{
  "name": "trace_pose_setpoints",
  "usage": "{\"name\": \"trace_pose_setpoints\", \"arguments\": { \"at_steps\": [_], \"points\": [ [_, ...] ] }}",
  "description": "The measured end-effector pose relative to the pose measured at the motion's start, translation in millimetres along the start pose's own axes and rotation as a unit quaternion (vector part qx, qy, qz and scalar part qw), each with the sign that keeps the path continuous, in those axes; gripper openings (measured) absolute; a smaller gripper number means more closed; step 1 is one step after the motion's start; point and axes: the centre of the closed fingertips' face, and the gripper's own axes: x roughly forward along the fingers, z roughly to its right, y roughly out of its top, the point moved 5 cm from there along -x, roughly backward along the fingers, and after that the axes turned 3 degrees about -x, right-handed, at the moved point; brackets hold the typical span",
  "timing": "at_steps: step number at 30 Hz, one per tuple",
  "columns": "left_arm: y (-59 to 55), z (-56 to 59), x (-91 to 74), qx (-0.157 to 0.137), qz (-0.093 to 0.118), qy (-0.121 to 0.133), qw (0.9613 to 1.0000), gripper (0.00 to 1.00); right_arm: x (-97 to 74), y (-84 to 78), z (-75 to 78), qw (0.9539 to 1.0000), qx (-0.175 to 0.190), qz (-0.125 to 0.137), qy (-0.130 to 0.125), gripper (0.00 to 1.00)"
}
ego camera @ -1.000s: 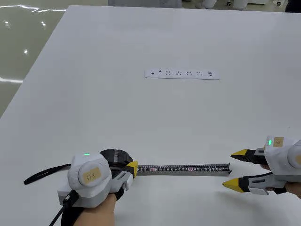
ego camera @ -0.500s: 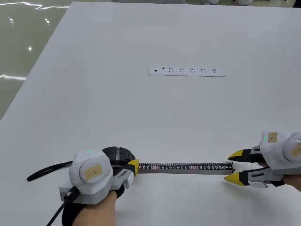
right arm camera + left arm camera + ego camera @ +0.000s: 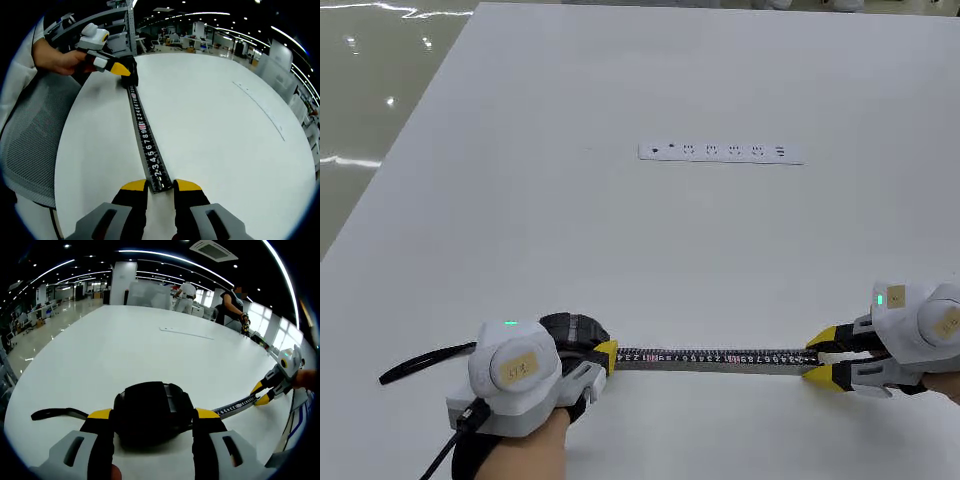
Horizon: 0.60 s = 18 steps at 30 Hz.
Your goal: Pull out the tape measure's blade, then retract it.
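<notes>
Head view: left gripper (image 3: 604, 356) jaws clamped round tape measure case (image 3: 572, 329), near-left on desk (image 3: 620, 230). Blade (image 3: 715, 357) runs right to right gripper (image 3: 823, 358), jaws pinched on its tip.
Left gripper view: case (image 3: 152, 407) sits btwn jaws.
Right gripper view: thin hold on blade (image 3: 150, 155).
Risk: tip slips, blade snaps back.

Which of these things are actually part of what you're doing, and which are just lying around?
In the job: black round tape measure case, gripped by the left claw; its grey numbered metal blade, pulled out, tip pinched by the right claw.
Just lying about: long white power strip, farther back on the white table, untouched.
</notes>
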Motion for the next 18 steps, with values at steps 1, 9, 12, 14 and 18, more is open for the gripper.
{"name": "trace_pose_setpoints", "arguments": {
  "at_steps": [1, 9, 12, 14, 18],
  "points": [
    [0.0, 0.0, 0.0, 0.0, 0.0, 0.0, 1.0, 0.59, 0.7, 0.6, -0.5, 1.0, -0.006, 0.001, 0.004, 0.17],
    [0.1, 0.0, 0.6, 0.0, -0.001, 0.002, 1.0, 0.59, 1.4, 0.0, 2.5, 0.9997, -0.025, -0.006, 0.003, 0.14],
    [0.0, 0.0, 0.7, -0.001, -0.001, 0.002, 1.0, 0.59, 1.5, -0.5, 3.3, 0.9996, -0.026, -0.006, 0.002, 0.14],
    [0.0, -0.2, 0.7, 0.001, -0.001, 0.002, 1.0, 0.59, 1.7, -0.8, 3.8, 0.9996, -0.027, -0.007, 0.002, 0.14],
    [-0.1, -0.4, 0.5, 0.005, -0.004, 0.001, 1.0, 0.58, 1.5, -1.3, 3.8, 0.9994, -0.032, -0.009, 0.003, 0.13]
  ]
}}
